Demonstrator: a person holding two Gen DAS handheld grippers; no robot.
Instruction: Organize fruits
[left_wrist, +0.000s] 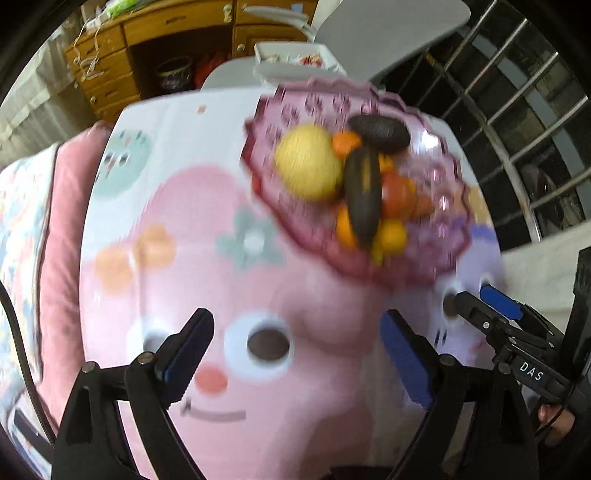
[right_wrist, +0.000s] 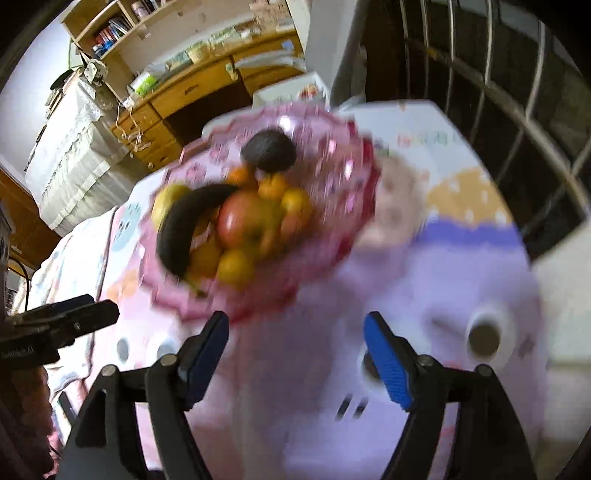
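Holding two dark fruits (left_wrist: 379, 133), one pink bowl (left_wrist: 284, 206).

Left gripper (left_wrist: 297, 354): two black angular fingers (left_wrist: 177, 354) are carrying blue textured pads on their inner faces, and round silver screws are showing at the linkage joints. A thin black cable (left_wrist: 22, 354) is curving along the left edge. Right gripper (right_wrist: 295, 360): the same black fingers (right_wrist: 391, 365), ribbed blue pads and silver pivot screws are showing. In the left wrist view its body is bearing white lettering "DAS", and a patch of bare skin of the right hand (left_wrist: 554, 421) is showing beneath it.
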